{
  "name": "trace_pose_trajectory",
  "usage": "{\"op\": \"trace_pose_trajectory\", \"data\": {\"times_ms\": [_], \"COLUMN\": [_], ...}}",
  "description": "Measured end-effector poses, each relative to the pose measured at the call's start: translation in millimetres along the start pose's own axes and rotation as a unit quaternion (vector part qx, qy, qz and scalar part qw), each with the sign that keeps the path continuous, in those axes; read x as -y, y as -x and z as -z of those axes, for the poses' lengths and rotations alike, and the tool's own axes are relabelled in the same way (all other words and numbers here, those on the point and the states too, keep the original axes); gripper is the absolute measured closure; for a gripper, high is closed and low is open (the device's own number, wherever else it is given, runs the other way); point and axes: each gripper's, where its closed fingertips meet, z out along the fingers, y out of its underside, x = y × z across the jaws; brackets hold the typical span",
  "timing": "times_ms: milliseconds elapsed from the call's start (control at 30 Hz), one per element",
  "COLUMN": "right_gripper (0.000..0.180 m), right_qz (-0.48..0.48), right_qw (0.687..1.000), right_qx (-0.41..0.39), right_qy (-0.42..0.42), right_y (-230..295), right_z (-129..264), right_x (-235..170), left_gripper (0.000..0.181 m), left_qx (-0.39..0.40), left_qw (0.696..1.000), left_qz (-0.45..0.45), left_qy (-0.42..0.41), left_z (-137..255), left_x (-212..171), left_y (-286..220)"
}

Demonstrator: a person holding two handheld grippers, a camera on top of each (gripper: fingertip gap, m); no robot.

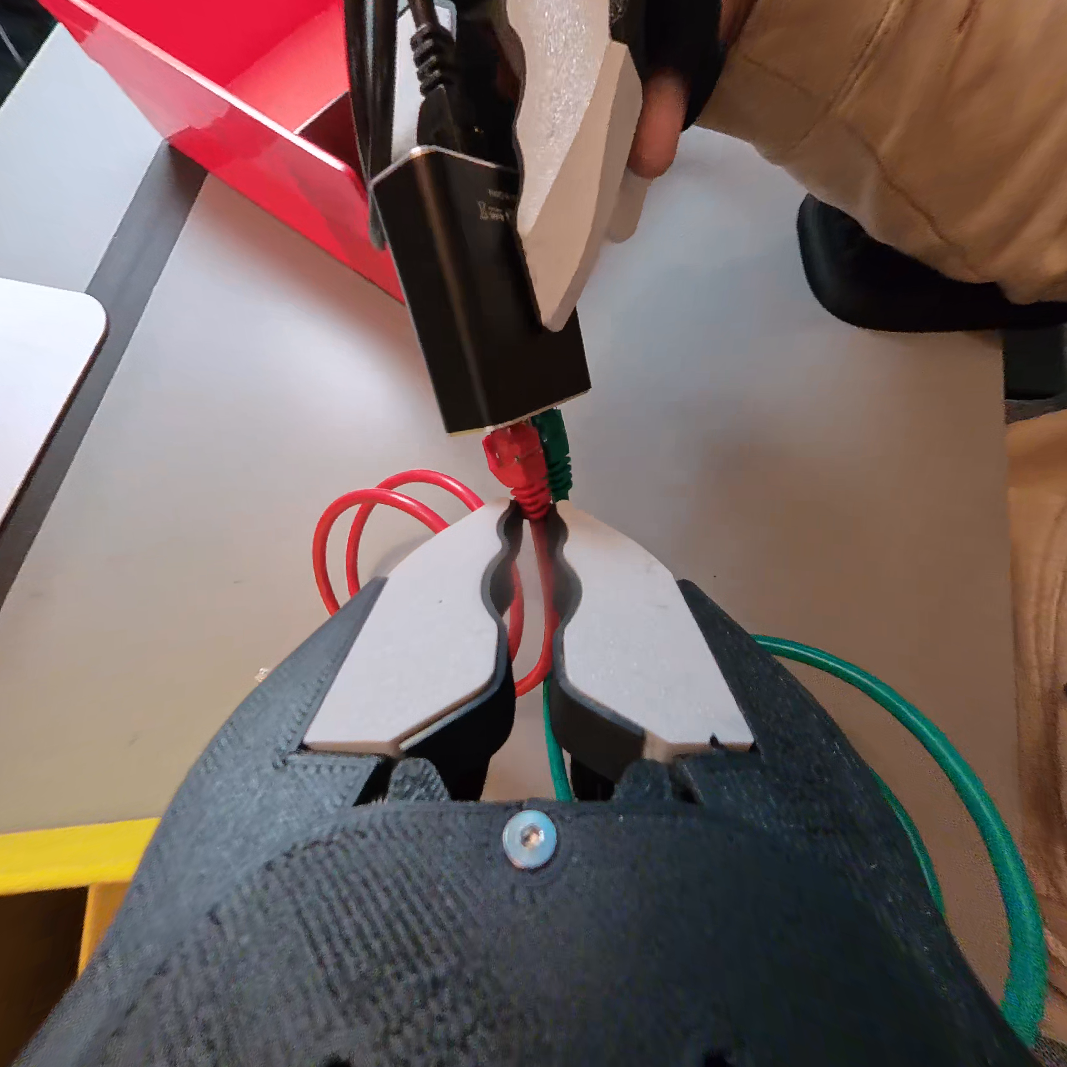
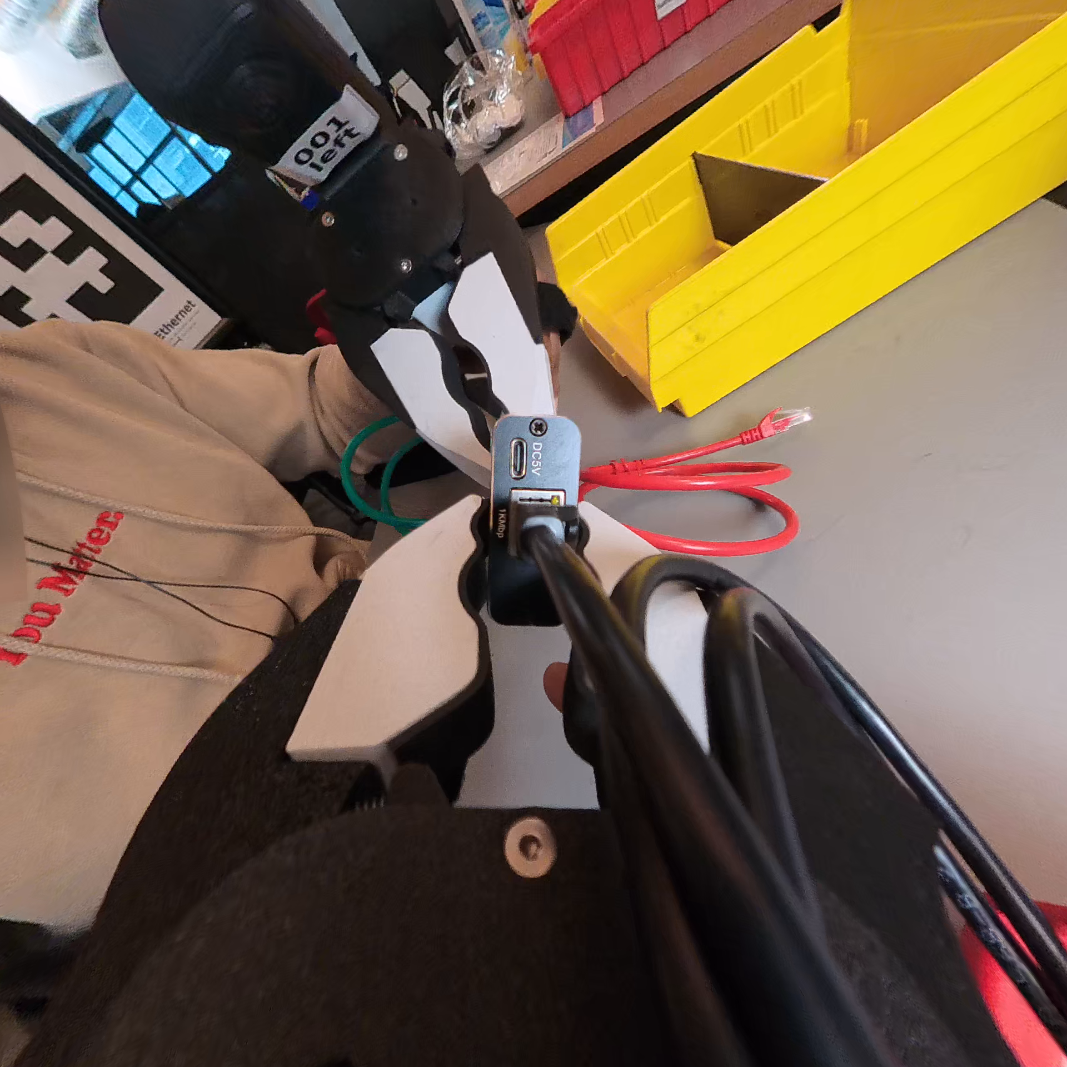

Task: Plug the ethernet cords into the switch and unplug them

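In the right wrist view my right gripper (image 2: 531,514) is shut on a small black switch (image 2: 537,456) and holds it above the grey table. A black cable (image 2: 583,600) is plugged into the switch's near end. In the left wrist view the switch (image 1: 479,300) hangs tilted. A red plug (image 1: 511,462) and a green plug (image 1: 554,456) sit in its lower end. My left gripper (image 1: 534,511) is shut on the red ethernet cord just below its plug. The red cord loops on the table (image 2: 722,479) with its free plug (image 2: 779,418) lying loose. The green cord (image 1: 924,722) trails right.
A yellow bin (image 2: 808,231) stands at the table's far side. A red bin (image 1: 231,86) lies behind the switch. A person's tan sleeve (image 1: 895,144) is close on the right. A white flat item (image 1: 34,369) lies at the left past a dark seam. Left tips to right tips: about 5 cm.
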Motion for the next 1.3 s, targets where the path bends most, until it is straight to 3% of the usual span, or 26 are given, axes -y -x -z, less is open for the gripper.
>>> {"op": "trace_pose_trajectory", "data": {"times_ms": [233,500,533,633,667,700,733,800,900,1100,1233,1300], "right_gripper": [0.156,0.156,0.134,0.129,0.134,0.156,0.156,0.155,0.155,0.151,0.146,0.154], "right_qz": [0.021,0.040,0.052,0.093,0.099,0.103,0.108,0.117,0.134,0.148,0.182,0.198], "right_qw": [0.998,0.999,0.997,0.991,0.990,0.990,0.989,0.989,0.987,0.984,0.978,0.975], "right_qx": [0.045,0.019,0.014,-0.004,-0.005,-0.004,-0.003,-0.005,-0.028,-0.057,-0.078,-0.089], "right_qy": [0.038,0.031,0.048,0.093,0.096,0.096,0.096,0.095,0.085,-0.077,-0.057,-0.042], "right_y": [13.1,15.8,17.2,20.8,23.4,26.8,30.0,35.5,38.8,52.6,56.1,58.3], "right_z": [-3.2,-4.4,-5.7,-10.3,-12.1,-14.1,-15.9,-18.8,-18.8,2.8,4.6,1.2], "right_x": [-16.2,-5.3,-9.0,-19.5,-19.2,-17.9,-16.4,-13.0,-4.5,52.7,50.0,48.2], "left_gripper": [0.174,0.171,0.164,0.143,0.137,0.133,0.131,0.132,0.154,0.156,0.156,0.156], "left_qx": [-0.042,-0.062,-0.072,-0.079,-0.086,-0.099,-0.111,-0.101,-0.097,-0.071,-0.066,-0.076], "left_qw": [0.999,0.997,0.996,0.992,0.990,0.988,0.987,0.989,0.989,0.975,0.971,0.971], "left_qz": [-0.013,-0.026,-0.013,0.009,0.013,0.015,0.014,0.000,-0.004,0.019,0.009,0.007], "left_qy": [-0.003,-0.037,-0.050,-0.099,-0.112,-0.117,-0.115,-0.107,-0.109,-0.210,-0.229,-0.228], "left_z": [4.0,9.8,12.6,25.1,27.4,27.4,24.9,16.9,12.5,38.7,45.5,45.6], "left_x": [2.1,4.3,7.8,20.3,23.7,25.5,25.9,26.8,30.0,55.7,61.1,62.5], "left_y": [-14.8,-13.6,-14.6,-12.6,-14.4,-19.2,-24.8,-28.5,-30.6,-14.7,-15.9,-21.1]}}
